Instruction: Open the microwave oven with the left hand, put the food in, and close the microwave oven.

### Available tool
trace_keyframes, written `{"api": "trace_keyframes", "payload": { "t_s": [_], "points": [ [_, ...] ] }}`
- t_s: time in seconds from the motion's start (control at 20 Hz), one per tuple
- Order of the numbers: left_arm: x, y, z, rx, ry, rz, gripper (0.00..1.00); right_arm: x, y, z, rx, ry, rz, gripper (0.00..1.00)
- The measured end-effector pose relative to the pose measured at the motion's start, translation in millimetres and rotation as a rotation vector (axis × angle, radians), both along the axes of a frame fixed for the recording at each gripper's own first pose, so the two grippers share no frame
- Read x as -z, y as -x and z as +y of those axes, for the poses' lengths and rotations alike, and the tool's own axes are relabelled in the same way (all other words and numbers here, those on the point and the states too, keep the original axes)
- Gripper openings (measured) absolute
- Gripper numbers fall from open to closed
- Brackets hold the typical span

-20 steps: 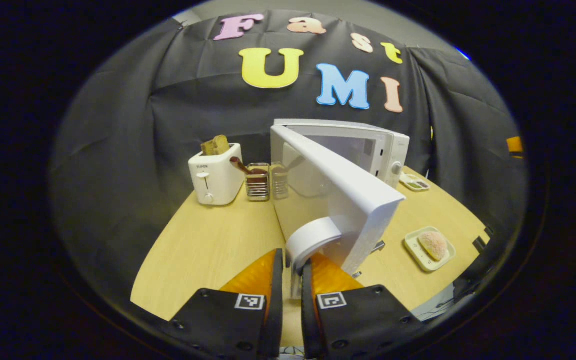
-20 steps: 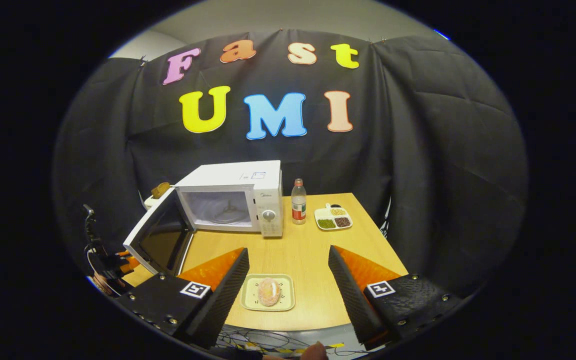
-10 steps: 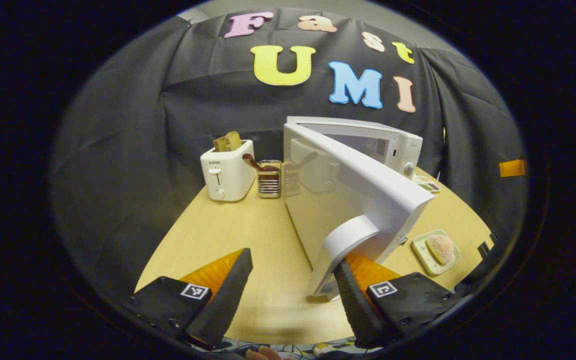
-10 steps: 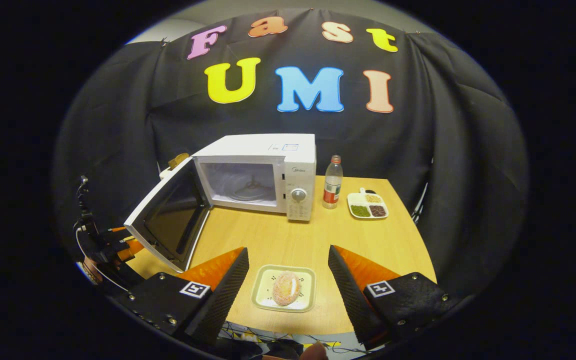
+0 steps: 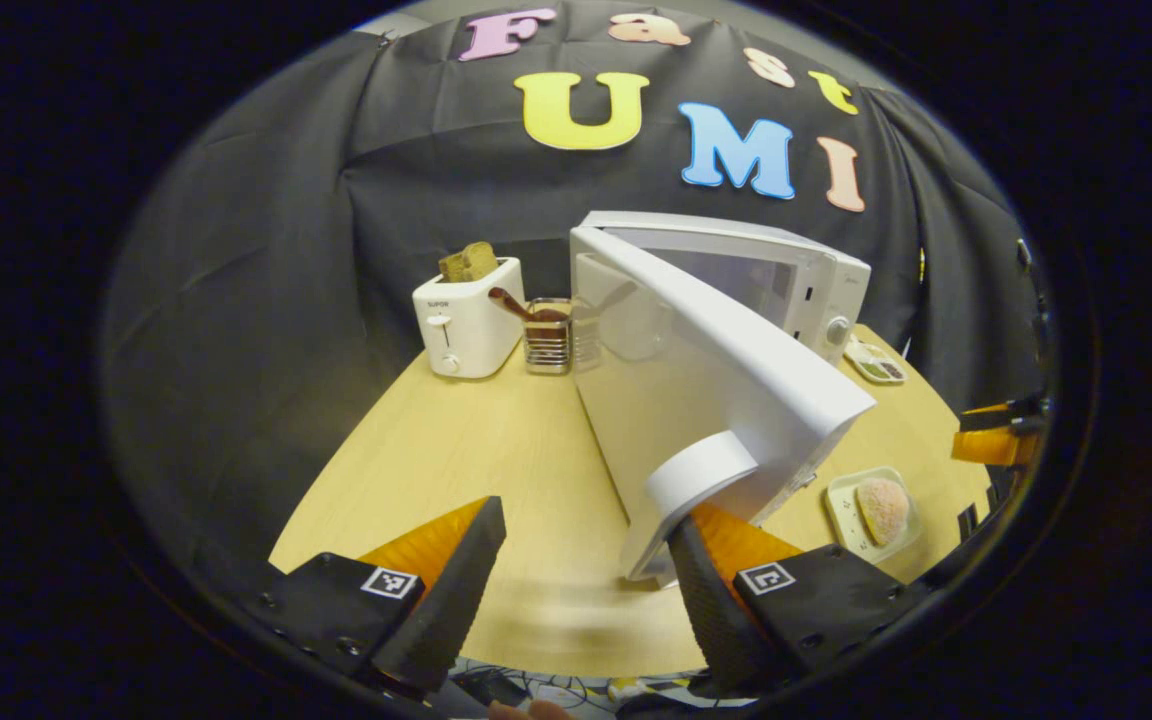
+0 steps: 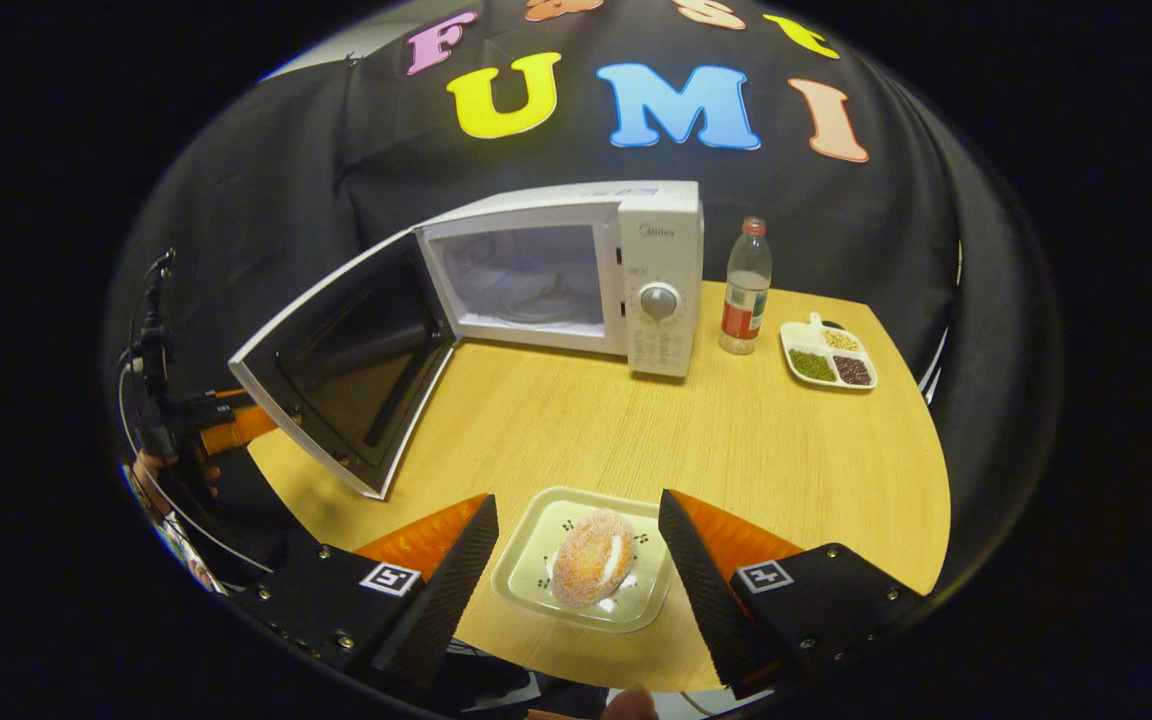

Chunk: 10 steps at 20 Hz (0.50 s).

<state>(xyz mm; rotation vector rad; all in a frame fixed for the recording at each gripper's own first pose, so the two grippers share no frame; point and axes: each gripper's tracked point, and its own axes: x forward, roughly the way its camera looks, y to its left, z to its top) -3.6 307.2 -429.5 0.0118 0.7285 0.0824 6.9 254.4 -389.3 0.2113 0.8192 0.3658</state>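
We have the microwave (image 6: 576,275) door (image 6: 351,365) swung wide open, cavity exposed, so by our read the opening step is done and the food pickup is in hand. Our left gripper (image 5: 576,580) has its fingers spread wide and holds nothing; the door's round handle (image 5: 701,470) sits just above its right finger (image 5: 711,585), close enough that we can't tell whether they touch. Our right gripper (image 6: 576,575) is also spread, empty, with the food (image 6: 591,570) on its small tray (image 6: 536,585) lying between the two fingers, neither finger pressing on it. The tray sits at the near table (image 6: 736,450) edge, well apart from the cavity, which lies ahead and slightly left of the right fingers. Next move, as we judge it: drop the right fingers around the tray rim or the food, close, lift, then carry forward-left past the door edge into the cavity. Left should stay clear of the door swing until it's needed for closing.
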Motion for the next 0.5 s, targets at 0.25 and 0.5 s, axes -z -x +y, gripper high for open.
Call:
{"api": "trace_keyframes", "payload": {
  "t_s": [0.25, 0.5],
  "points": [
    [-33, 26, 3, 0.050, -0.082, -0.017, 1.00, 47, 1, 12, -0.012, 0.034, 0.070, 0.99],
    [-104, 64, -7, -0.083, -0.004, -0.087, 1.00, 75, 5, 30, -0.012, 0.052, 0.120, 0.99]
  ]
}}
